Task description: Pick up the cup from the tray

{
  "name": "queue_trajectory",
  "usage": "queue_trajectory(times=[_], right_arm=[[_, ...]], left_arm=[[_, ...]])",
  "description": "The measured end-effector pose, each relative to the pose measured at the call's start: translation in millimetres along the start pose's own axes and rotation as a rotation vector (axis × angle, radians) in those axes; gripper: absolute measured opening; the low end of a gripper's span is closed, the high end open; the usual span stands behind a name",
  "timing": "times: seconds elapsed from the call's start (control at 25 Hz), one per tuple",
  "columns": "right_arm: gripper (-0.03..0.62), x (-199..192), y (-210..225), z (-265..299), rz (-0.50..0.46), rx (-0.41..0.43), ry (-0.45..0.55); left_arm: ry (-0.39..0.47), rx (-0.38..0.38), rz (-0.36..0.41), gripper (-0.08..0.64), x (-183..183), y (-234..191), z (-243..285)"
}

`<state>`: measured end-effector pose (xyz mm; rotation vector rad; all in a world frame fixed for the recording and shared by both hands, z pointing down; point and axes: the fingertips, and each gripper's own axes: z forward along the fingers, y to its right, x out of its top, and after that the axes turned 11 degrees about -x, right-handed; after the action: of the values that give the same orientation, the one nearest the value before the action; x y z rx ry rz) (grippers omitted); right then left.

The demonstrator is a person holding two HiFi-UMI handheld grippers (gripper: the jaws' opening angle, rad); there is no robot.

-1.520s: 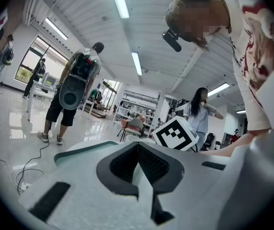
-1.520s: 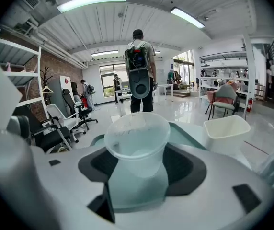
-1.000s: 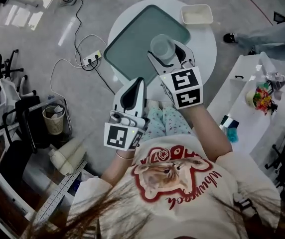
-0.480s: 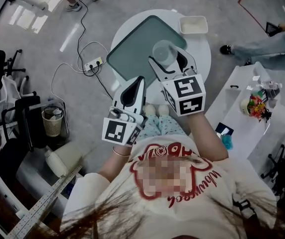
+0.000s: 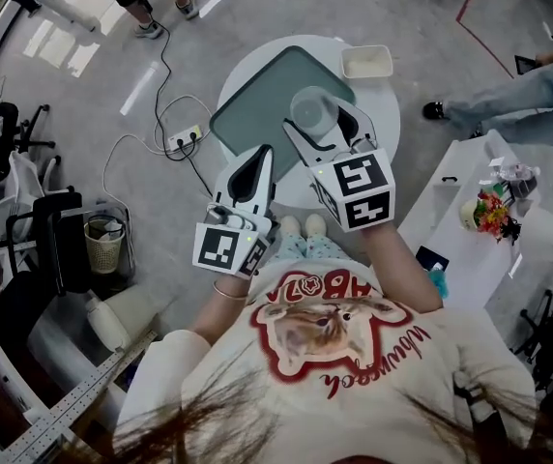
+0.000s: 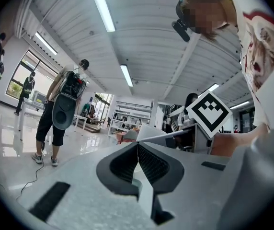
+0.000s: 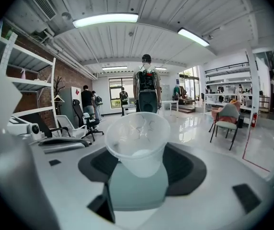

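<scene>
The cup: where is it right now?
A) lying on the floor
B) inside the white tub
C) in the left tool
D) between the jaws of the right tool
D: the right gripper view shows the clear cup pinched between the jaws of the right tool, while the left tool has its jaws together with nothing in them.

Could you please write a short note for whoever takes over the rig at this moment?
Right gripper: jaws shut on the translucent plastic cup, which is upright over the tray on the round white table.
Left gripper: jaws shut, empty, held nearer the person.
Done: cup grasped and apparently lifted off the tray.
Left: hold it steady.
</scene>
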<state>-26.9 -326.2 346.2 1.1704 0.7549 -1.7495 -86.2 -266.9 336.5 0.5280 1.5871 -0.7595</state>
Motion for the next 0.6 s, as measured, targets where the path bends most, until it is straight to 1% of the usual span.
queue_trajectory(times=[0.36,0.6], right_arm=[[0.284,4,8,-18,0.006,0.001,0.004],[0.284,5,14,-26,0.012,0.003,0.011]], left_arm=[[0.016,-0.011,0.017,0.014,9,6,6],[0.013,-0.003,0.017,0.014,7,9,6]])
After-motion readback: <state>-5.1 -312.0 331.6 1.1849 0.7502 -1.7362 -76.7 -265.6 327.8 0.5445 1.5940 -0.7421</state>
